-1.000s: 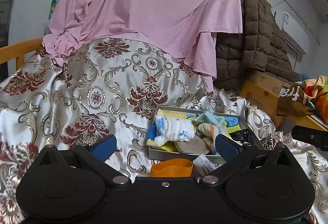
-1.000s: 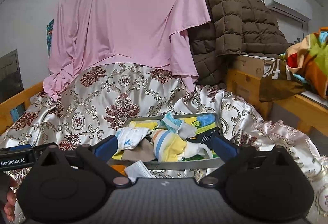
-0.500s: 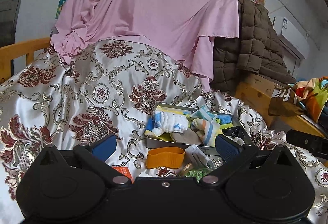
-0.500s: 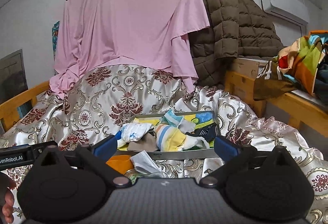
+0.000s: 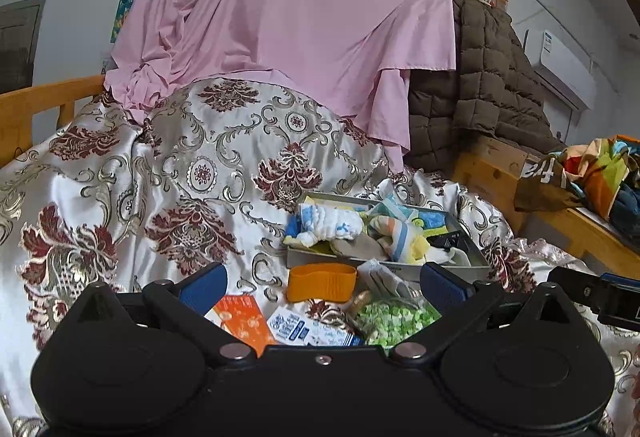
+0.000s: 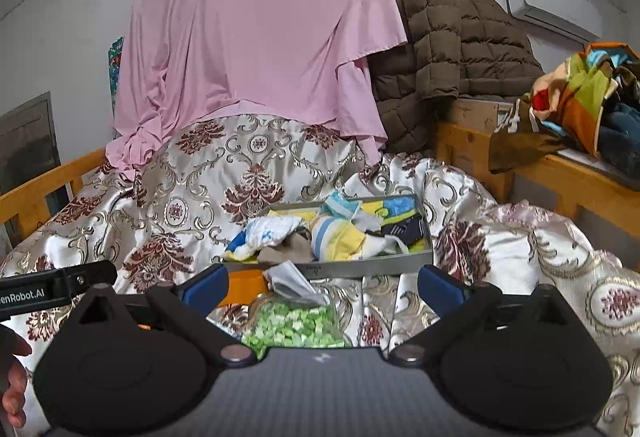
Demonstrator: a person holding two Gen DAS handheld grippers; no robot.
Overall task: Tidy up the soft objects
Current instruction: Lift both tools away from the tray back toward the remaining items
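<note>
A grey metal tray point(image 5: 384, 266) point(image 6: 360, 267) sits on the patterned satin cover and holds several soft cloths and socks: a white-and-blue cloth point(image 5: 334, 227) point(image 6: 272, 231), a striped sock point(image 5: 400, 241) point(image 6: 340, 239), a dark sock point(image 6: 404, 229). In front of the tray lie an orange band point(image 5: 321, 281) point(image 6: 244, 287), a face mask point(image 5: 382, 279) point(image 6: 292, 283), a bag of green pieces point(image 5: 392, 319) point(image 6: 296, 325), an orange packet point(image 5: 242, 321) and a blue-white packet point(image 5: 304, 329). My left gripper point(image 5: 322, 287) and right gripper point(image 6: 322, 287) are both open and empty, held short of the tray.
The satin cover point(image 5: 192, 173) rises into a mound behind the tray, with a pink sheet point(image 5: 288, 17) hung above. A brown quilted jacket point(image 6: 452, 37) and a wooden bench point(image 6: 568, 173) with colourful clothes point(image 6: 584, 93) stand at right. A wooden rail point(image 5: 36, 105) runs at left.
Both grippers have drawn back and up from the tray. The packets, the mask and the green bag in front of it have come into view.
</note>
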